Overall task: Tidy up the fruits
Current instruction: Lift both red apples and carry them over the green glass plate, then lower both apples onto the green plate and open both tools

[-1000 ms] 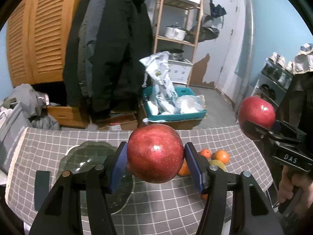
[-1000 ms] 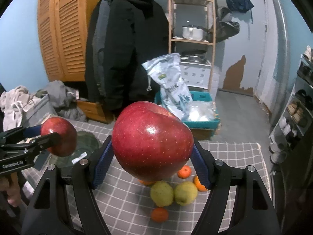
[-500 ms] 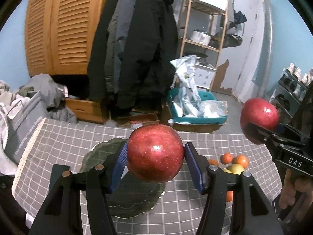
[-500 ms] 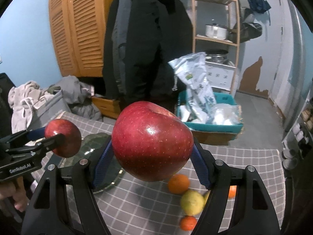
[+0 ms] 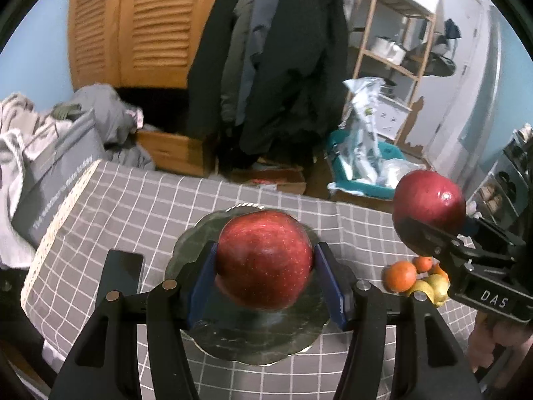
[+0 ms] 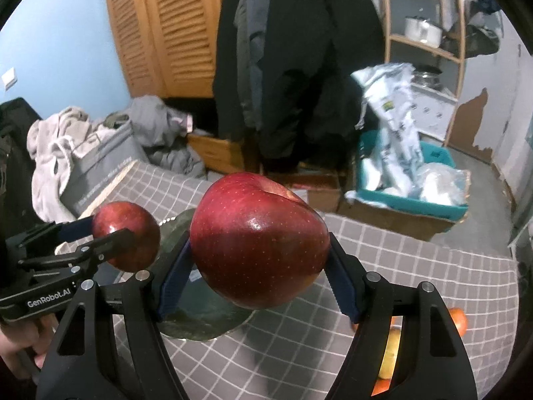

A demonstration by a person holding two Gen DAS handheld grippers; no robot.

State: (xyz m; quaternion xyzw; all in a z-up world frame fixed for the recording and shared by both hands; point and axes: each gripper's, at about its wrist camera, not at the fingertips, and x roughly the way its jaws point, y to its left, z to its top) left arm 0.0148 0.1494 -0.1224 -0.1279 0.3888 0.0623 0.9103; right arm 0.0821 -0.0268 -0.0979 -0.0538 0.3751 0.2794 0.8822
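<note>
My left gripper (image 5: 265,280) is clamped on a red apple (image 5: 265,261), its blue pads pressing the fruit from both sides. I hold this apple in the air above a dark green plate (image 5: 233,336) with a scalloped rim, which lies on a table covered by a grey cloth (image 5: 133,210) with a white grid. A black phone (image 5: 121,276) lies flat on the cloth just left of the plate. My right gripper (image 6: 258,271) is clamped on a second, larger apple (image 6: 258,243), also red, held up over the cloth to the right of the plate; in the left wrist view this second apple (image 5: 429,206) appears at the right edge, raised above a small cluster of fruit. That cluster sits on the cloth to the right of the plate: two oranges (image 5: 399,276) and a yellow lemon (image 5: 429,288) close together, partly hidden behind the right gripper's black body. In the right wrist view the left gripper (image 6: 125,238) with its apple shows at the left, over the far left part of the plate (image 6: 206,320). Beyond the table, dark coats (image 5: 279,56) hang in front of a wooden louvred wardrobe (image 5: 130,23), a wooden shelf rack (image 5: 396,43) stands to the right, and a teal bin (image 6: 416,196) with plastic bags sits on the floor.
</note>
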